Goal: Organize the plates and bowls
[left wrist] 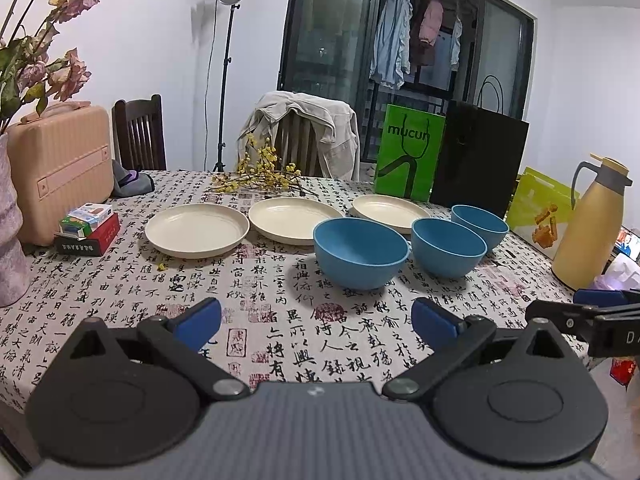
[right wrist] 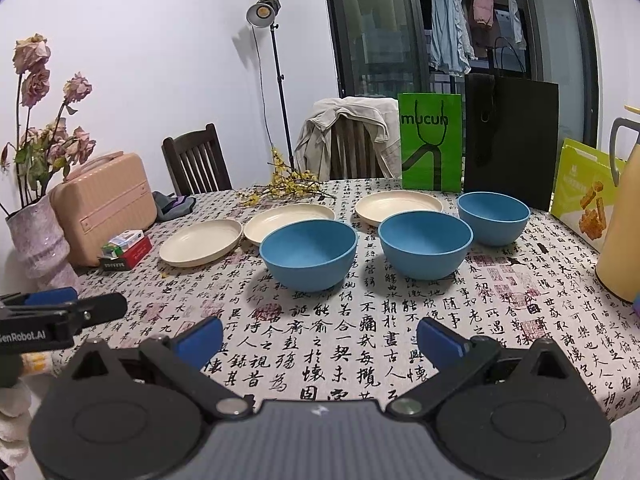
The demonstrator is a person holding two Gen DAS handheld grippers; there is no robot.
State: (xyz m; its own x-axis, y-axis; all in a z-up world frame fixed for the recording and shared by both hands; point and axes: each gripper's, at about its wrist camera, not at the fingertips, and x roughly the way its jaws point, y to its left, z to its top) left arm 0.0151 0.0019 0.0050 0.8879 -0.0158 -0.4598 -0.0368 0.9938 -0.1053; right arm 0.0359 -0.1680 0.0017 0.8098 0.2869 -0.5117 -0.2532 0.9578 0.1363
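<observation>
Three cream plates lie in a row on the table: left plate (left wrist: 197, 230) (right wrist: 201, 242), middle plate (left wrist: 295, 219) (right wrist: 289, 222), right plate (left wrist: 390, 208) (right wrist: 399, 206). Three blue bowls stand upright in front of them: near bowl (left wrist: 361, 251) (right wrist: 309, 254), middle bowl (left wrist: 448, 246) (right wrist: 425, 245), far bowl (left wrist: 479, 224) (right wrist: 493, 218). My left gripper (left wrist: 316, 320) is open and empty, low over the table's near edge. My right gripper (right wrist: 319, 338) is open and empty beside it, short of the bowls.
A pink case (left wrist: 60, 168), small boxes (left wrist: 88, 228) and a vase (right wrist: 38, 240) stand at the left. Yellow flower sprigs (left wrist: 260, 172), a green bag (left wrist: 408, 152), a black bag (left wrist: 478, 164) and a yellow-green box (right wrist: 586, 200) line the back. A yellow jug (left wrist: 588, 224) stands right.
</observation>
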